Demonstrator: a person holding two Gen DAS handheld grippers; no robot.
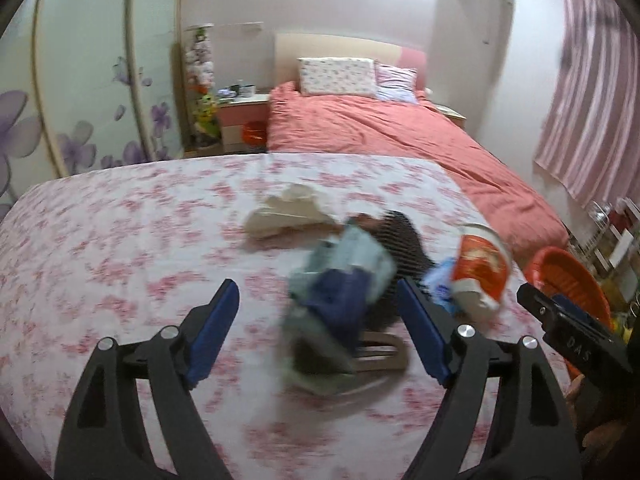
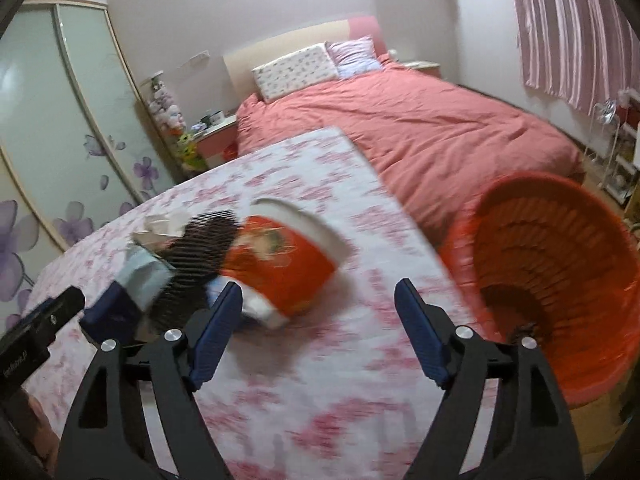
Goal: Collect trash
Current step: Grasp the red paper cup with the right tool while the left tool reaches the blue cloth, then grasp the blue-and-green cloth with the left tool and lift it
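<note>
Left claw [image 1: 318, 312]: jaws wide apart, nothing held. Just ahead and between its fingers sits a crumpled blue-and-pale carton [image 1: 340, 276], blurred, with a black mesh piece [image 1: 394, 232] right behind it and a brown flat scrap [image 1: 380, 354] under its near edge. Further ahead, slightly left: beige paper wad [image 1: 286, 216]. All on the floral-cloth counter [image 1: 120, 240].

Right claw [image 2: 318, 314]: also fully spread, empty. The red instant-noodle cup [image 2: 280, 256] lies on its side just ahead, touching or nearly touching the left finger; can't tell which through the blur. Off to the right of this claw, past the counter edge, is the orange basket [image 2: 560, 272], mouth tilted toward the camera, looks mostly empty.

Step, my read: approach before first grasps; no trash collected yet.

Next: left claw closes on the carton without snagging the mesh. Right claw shifts left to centre the cup, pinches the wall, then swings right to the basket. Cup may roll or crush.
</note>
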